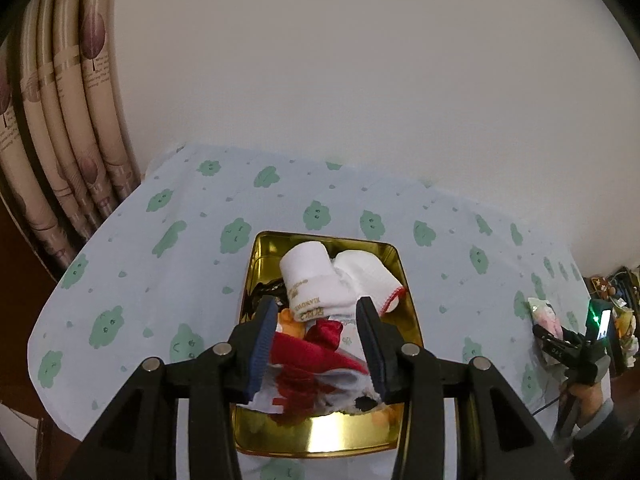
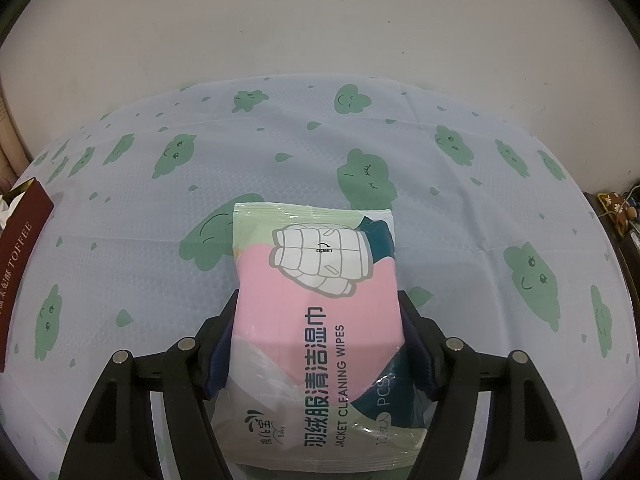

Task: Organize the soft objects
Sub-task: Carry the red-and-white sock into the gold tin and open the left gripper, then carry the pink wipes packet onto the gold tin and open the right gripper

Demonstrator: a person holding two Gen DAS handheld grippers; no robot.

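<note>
Socks (image 1: pixel 316 280) in tin (image 1: pixel 320 436) on tablecloth (image 1: pixel 160 264)

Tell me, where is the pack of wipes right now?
In the right wrist view the pack of wipes sits in the middle, between the jaws of the right gripper, above the cloud-print tablecloth.

tin (image 1: pixel 256 264): glossy gold metal | socks (image 1: pixel 316 280): matt cloth (perhaps knit) | wipes pack (image 2: pixel 316 280): shiny plastic

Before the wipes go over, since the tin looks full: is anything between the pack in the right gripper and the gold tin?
Yes. The left gripper hangs open right over the gold tin, above the red cloth, with white socks filling the far end. The right gripper holds the wipes pack off to the side; bare tablecloth lies between.
</note>
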